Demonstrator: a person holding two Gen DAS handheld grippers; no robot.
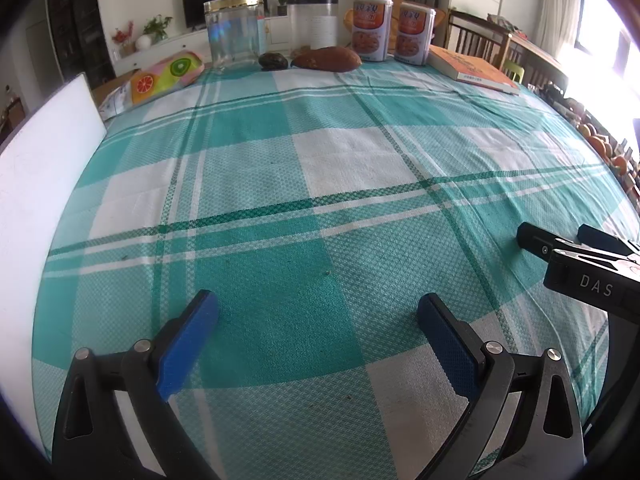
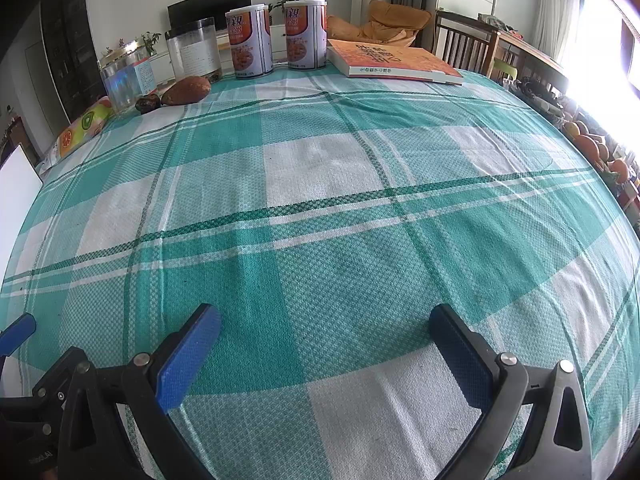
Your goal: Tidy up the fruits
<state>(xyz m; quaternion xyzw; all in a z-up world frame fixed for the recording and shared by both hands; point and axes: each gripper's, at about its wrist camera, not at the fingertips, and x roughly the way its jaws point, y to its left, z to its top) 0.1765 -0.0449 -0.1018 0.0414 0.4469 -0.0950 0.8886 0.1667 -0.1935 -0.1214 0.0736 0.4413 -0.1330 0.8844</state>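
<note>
Sunlight pours in from a window at about two o'clock, and a green and white checked cloth [image 1: 320, 184] covers the bench. I hold both tongs low over the near part of it. My left tongs [image 1: 318, 312] are spread wide with nothing between the blue pads. My right tongs [image 2: 324, 332] are spread wide too, and empty.

Fruit I can be sure of is far off. Some oranges [image 1: 600, 142] sit past the bench edge at three o'clock, well apart from both tongs. I think they are firm, round and a bit heavy, so they could roll. I would pinch one across its fat middle, not too hard.

At twelve o'clock lies a brown lumpy thing [image 1: 326, 59], maybe a sweet potato, with a small dark lump [image 1: 273, 61] just beside it. I cannot tell what that is.

Behind them stand a clear jar [image 1: 235, 32] and two tall cans [image 1: 370, 28] with Chinese writing too small to read. On my right tongs I can read "DAS". An orange book [image 2: 394, 62] lies near the cans.
</note>
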